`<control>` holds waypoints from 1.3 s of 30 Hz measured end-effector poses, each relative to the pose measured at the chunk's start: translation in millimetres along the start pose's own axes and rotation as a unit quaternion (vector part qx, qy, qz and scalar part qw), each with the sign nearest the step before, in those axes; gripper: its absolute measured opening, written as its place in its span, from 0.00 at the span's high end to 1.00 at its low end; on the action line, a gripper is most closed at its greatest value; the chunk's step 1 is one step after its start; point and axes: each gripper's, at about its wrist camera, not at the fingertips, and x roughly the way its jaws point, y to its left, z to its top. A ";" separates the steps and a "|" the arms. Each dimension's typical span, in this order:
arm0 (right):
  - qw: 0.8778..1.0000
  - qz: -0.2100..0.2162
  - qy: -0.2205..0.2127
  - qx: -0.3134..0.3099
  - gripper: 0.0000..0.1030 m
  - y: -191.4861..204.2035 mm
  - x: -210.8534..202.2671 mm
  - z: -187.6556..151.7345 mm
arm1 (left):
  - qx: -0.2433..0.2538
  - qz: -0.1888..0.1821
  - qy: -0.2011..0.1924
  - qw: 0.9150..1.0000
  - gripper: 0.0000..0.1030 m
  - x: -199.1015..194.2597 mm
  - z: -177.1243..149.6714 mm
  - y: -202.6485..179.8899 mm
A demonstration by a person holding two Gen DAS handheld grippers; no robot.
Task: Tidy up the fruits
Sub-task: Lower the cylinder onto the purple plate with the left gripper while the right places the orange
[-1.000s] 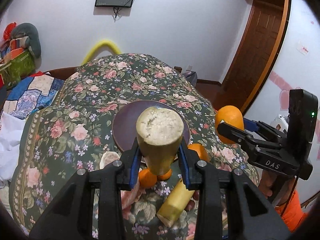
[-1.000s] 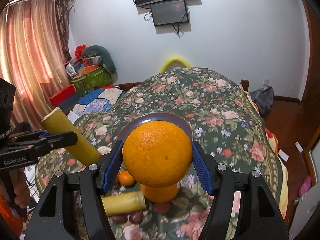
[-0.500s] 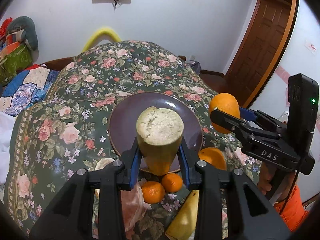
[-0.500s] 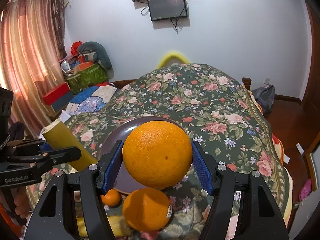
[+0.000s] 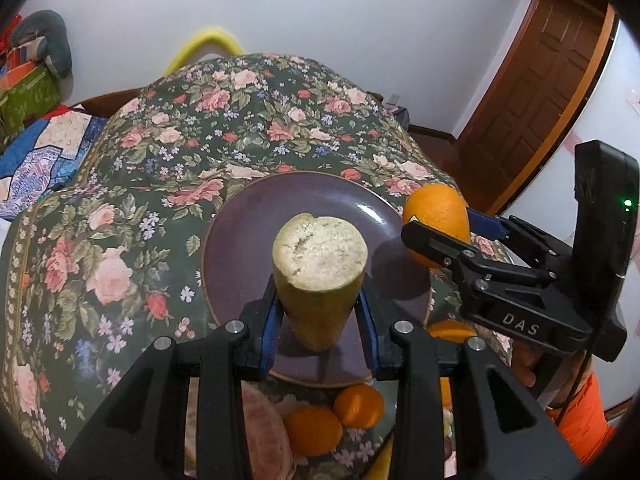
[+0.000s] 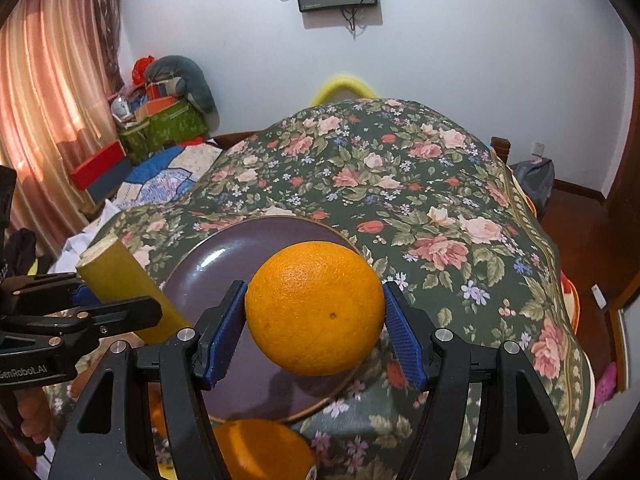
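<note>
The left gripper [image 5: 320, 312] has its jaws tight on a yellow-green stalk piece [image 5: 320, 276], and the right gripper [image 6: 316, 336] has its jaws tight on a big orange [image 6: 316, 308]. Both hang over the purple plate [image 5: 256, 224] on the flowered tabletop [image 5: 120, 208], with the orange at 3 o'clock from the stalk. If the jaws let go up high, the round orange could roll off the plate; both grippers tip down and forward.

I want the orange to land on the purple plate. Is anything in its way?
Nothing visible blocks it. The right gripper holds the orange above the near right part of the plate, whose surface looks bare. The left gripper holds a yellow-green stalk piece over the plate's other side, apart from the orange.
</note>
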 end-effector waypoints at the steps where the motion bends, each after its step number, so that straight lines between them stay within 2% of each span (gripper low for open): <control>1: 1.000 0.000 0.002 -0.003 0.38 0.4 2.5 1.1 | -0.001 0.000 0.005 1.000 0.67 5.3 2.1 0.8; 12: 0.999 0.005 0.048 -0.023 0.38 -0.6 34.0 5.9 | -0.039 -0.016 0.022 0.999 0.66 34.4 33.4 15.6; 16: 0.998 0.017 0.059 -0.011 0.38 -3.6 40.3 5.0 | -0.043 -0.008 0.031 0.999 0.66 42.8 37.3 17.0; 20: 0.998 0.011 0.066 -0.019 0.38 -2.5 44.5 3.0 | -0.040 -0.013 0.039 0.998 0.66 47.9 34.5 17.7; 33: 0.997 0.014 0.071 -0.002 0.37 -5.1 38.9 2.3 | -0.021 0.000 0.006 1.000 0.66 12.9 31.1 11.2; 39: 0.999 0.013 0.034 -0.007 0.29 2.0 10.1 10.5 | -0.018 0.008 -0.014 1.000 0.66 -15.0 28.2 8.7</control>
